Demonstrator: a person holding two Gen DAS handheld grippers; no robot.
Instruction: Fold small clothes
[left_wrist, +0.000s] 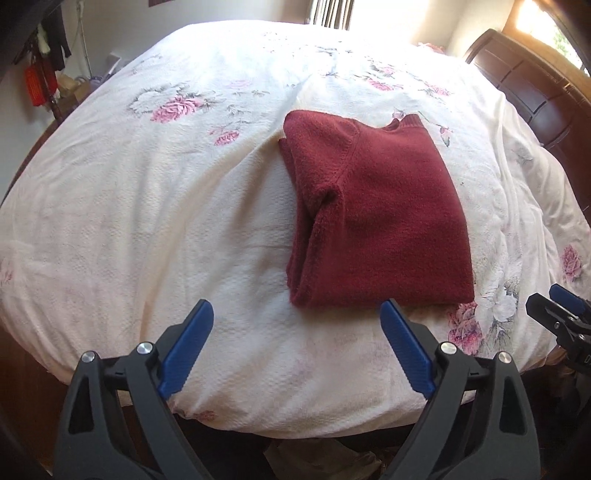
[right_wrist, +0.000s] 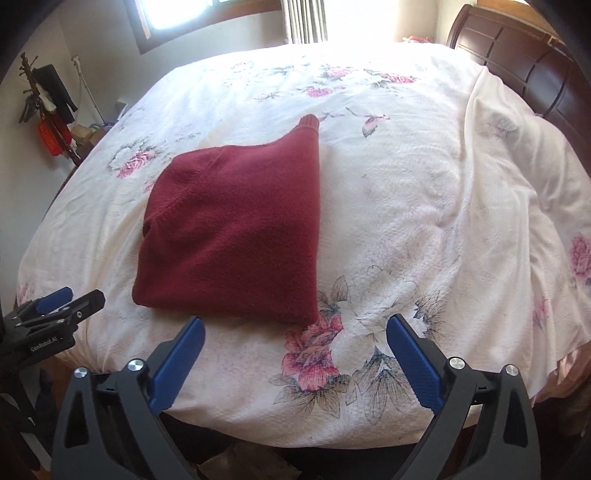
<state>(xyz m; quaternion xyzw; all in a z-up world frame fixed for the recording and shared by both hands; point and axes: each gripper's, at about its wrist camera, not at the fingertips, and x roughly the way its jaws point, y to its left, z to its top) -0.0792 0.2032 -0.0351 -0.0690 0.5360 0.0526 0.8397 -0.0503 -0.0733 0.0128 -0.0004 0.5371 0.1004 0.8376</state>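
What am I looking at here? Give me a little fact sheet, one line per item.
Setting: a bed with a white floral bedspread and a dark wooden headboard
Garment: dark red sweater, folded into a compact rectangle, lying flat on the bedspread
Left gripper: open, holding nothing, near the bed's front edge, short of the sweater
Right gripper: open, holding nothing, also at the front edge
Contact: neither gripper touches the sweater
Fold state: looks finished
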